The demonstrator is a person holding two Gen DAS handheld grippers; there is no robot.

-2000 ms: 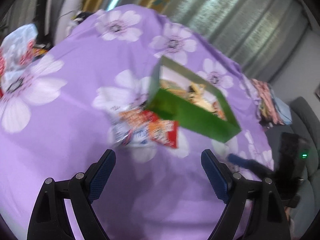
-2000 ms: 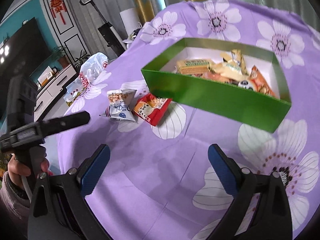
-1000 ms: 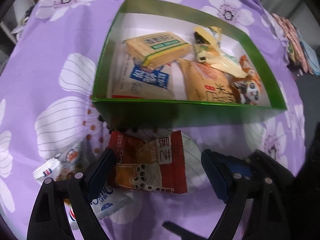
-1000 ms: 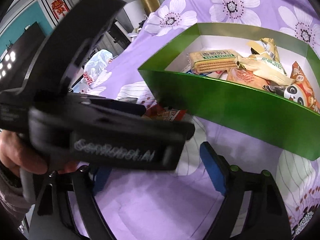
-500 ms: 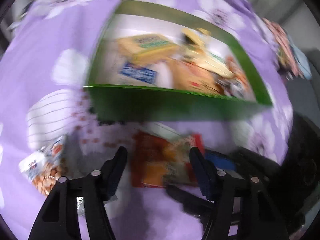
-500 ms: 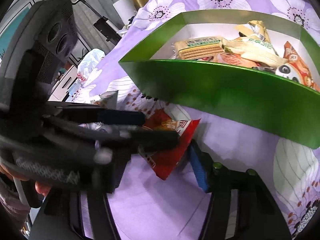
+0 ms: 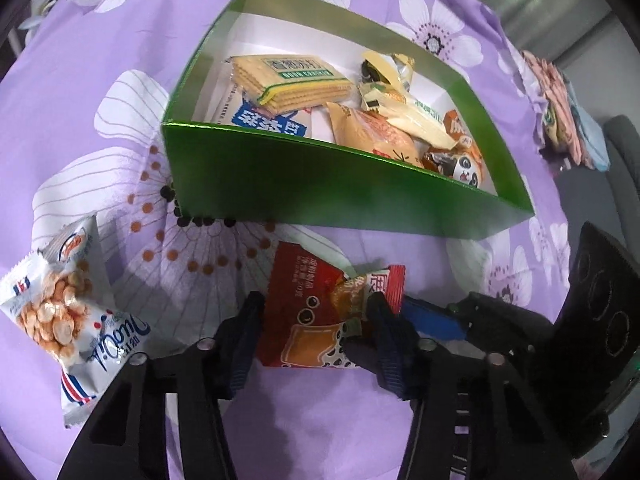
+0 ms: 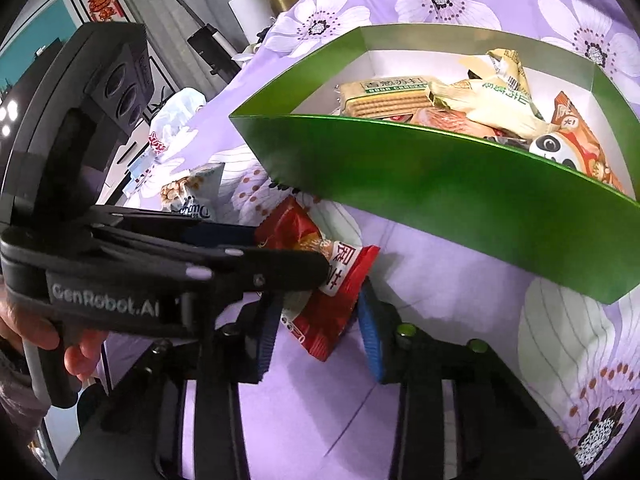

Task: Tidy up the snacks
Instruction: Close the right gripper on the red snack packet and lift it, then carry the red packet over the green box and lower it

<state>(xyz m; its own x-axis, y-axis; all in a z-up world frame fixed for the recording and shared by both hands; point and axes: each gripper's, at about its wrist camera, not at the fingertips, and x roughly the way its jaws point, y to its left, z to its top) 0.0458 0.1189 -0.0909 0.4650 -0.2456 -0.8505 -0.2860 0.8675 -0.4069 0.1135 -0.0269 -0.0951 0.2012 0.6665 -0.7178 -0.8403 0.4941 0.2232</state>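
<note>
A red snack packet (image 7: 316, 316) lies on the purple flowered cloth just in front of the green box (image 7: 304, 184). My left gripper (image 7: 314, 330) has its jaws closed against both sides of this packet. My right gripper (image 8: 316, 332) straddles the same packet (image 8: 324, 280) from the other side, its blue pads near the packet's edges; whether they press it is unclear. The green box (image 8: 460, 196) holds several snack packets. A white peanut packet (image 7: 68, 312) lies at the left, and shows in the right wrist view (image 8: 192, 196).
The cloth covers a table with white flower prints (image 7: 132, 120). A white plastic bag (image 8: 172, 128) lies further left on the table. Folded fabrics (image 7: 560, 100) sit beyond the box at the right. A TV and wall are in the background.
Both grippers have come down to the red packet. My left jaws have narrowed from wide open to gripping it, and my right jaws have narrowed around it too.
</note>
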